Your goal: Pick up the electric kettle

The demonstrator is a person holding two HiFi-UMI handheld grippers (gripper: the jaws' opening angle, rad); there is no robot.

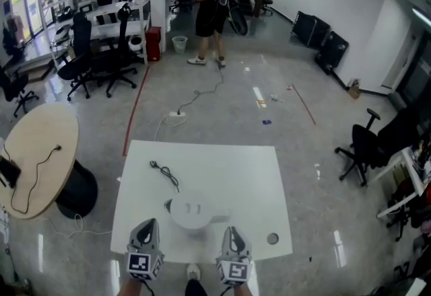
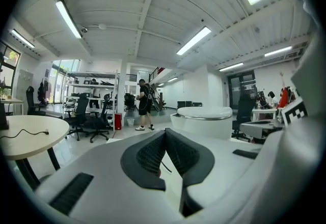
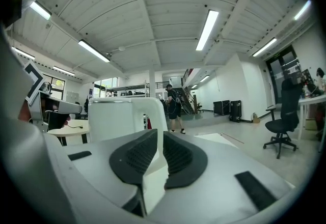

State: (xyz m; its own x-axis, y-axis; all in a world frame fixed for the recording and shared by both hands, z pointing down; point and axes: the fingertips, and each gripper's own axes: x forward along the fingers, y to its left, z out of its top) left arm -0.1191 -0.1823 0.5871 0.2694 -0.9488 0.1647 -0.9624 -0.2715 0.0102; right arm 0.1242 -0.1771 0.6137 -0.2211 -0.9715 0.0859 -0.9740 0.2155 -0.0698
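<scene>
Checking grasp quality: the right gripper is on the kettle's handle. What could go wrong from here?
The right gripper is shut on only the handle of the electric kettle, whose body sits to one side; it may tilt when lifted.
The shut left gripper is close beside the kettle and could knock it.
A black cable lies on the table beyond; whether it joins the kettle is unclear, so it might drag.

The left gripper (image 1: 149, 223) and the right gripper (image 1: 231, 229) each had a white moulded housing. Each carried a marker cube (image 1: 139, 264) printed with black-and-white square markers. Ahead of the marker cube, the jaws tapered to rounded tips. Dark grey pads (image 2: 147, 157) with a fine grid texture lined the jaws. Black rectangular inlays (image 3: 253, 190) were set into the housing.
</scene>
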